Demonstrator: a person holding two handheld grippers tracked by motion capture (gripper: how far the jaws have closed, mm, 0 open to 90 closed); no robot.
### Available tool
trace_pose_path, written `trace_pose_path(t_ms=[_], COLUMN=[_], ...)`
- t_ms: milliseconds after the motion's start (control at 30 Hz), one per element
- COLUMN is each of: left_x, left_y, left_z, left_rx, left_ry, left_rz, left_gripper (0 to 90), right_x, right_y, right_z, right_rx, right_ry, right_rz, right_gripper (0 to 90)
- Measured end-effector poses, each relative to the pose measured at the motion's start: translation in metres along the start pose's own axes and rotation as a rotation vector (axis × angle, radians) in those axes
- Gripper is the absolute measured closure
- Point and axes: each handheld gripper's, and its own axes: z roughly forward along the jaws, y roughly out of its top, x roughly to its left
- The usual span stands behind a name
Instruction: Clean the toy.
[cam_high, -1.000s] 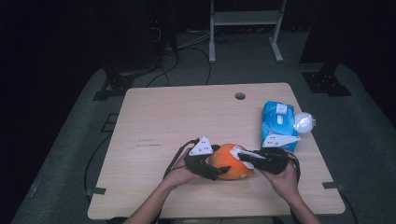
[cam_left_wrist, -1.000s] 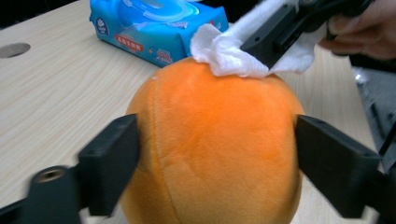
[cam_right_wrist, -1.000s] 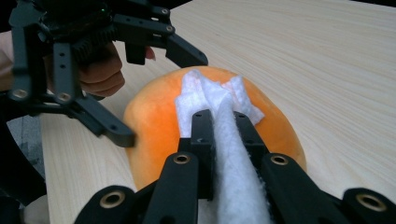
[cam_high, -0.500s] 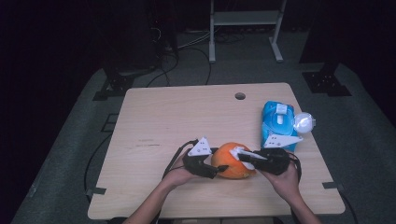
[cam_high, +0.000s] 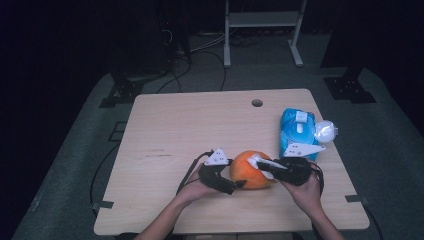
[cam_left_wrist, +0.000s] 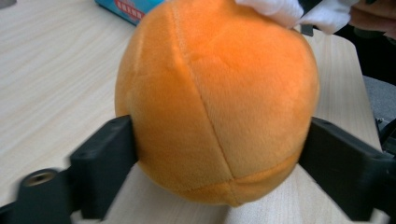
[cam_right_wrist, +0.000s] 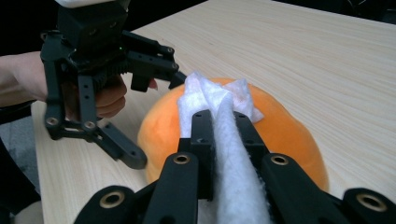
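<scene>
An orange plush ball rests on the wooden table near its front edge. My left gripper comes in from the left and is shut on the ball, one black jaw against each side low down. My right gripper is shut on a white wipe, whose bunched end presses on the ball's top. In the high view the right gripper reaches in from the right, and the wipe lies across the ball's upper right side.
A blue pack of wipes lies at the table's right side with a white round object beside it at the edge. A cable hole sits near the far edge. Cables and a metal stand occupy the dark floor behind.
The ball and both grippers have drifted slightly to the right. Both grips look unchanged.
</scene>
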Motion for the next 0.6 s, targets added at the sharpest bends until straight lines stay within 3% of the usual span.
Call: trace_pose_path(t_ms=[167,200,233,267,300,333,367,400,500,533,567,600], left_x=[-0.002,-0.006,-0.006,-0.012,-0.012,-0.017,-0.017,-0.020,-0.021,-0.022,-0.023,-0.022], left_y=[0.006,0.011,0.011,0.015,0.015,0.015,0.015,0.015,0.015,0.014,0.014,0.013], left_z=[-0.004,-0.007,-0.007,-0.008,-0.008,-0.006,-0.006,-0.005,-0.004,-0.004,-0.003,-0.002], left_rx=[-0.031,-0.032,-0.032,-0.022,-0.022,-0.009,-0.009,0.000,0.007,0.017,0.022,0.020], left_ry=[0.013,0.016,0.016,0.027,0.027,0.042,0.042,0.050,0.053,0.055,0.057,0.054], left_rz=[-0.002,0.030,0.030,0.077,0.077,0.119,0.119,0.146,0.160,0.176,0.183,0.180], left_gripper=[31.0,31.6,32.0,32.2,32.3,32.3,32.3,32.3,32.1,31.8,31.8,30.8], right_x=[0.010,0.019,0.025,0.030,0.030,0.042,0.042,0.045,0.041,0.029,0.029,0.019], right_y=[0.004,0.007,0.009,0.010,0.010,0.011,0.011,0.013,0.014,0.015,0.015,0.014], right_z=[0.000,0.002,0.004,0.006,0.006,0.013,0.013,0.016,0.013,0.006,0.006,0.000], right_rx=[-0.001,-0.002,-0.003,0.001,0.001,0.023,0.023,0.032,0.025,0.003,0.003,0.000], right_ry=[-0.003,0.009,0.033,0.043,0.043,0.044,0.044,0.033,0.017,-0.019,-0.019,-0.046], right_rz=[-0.046,-0.086,-0.103,-0.117,-0.117,-0.163,-0.163,-0.184,-0.173,-0.142,-0.142,-0.119], right_gripper=[80.5,80.5,80.5,80.5,80.5,80.5,80.5,80.6,80.6,80.6,80.6,80.6])
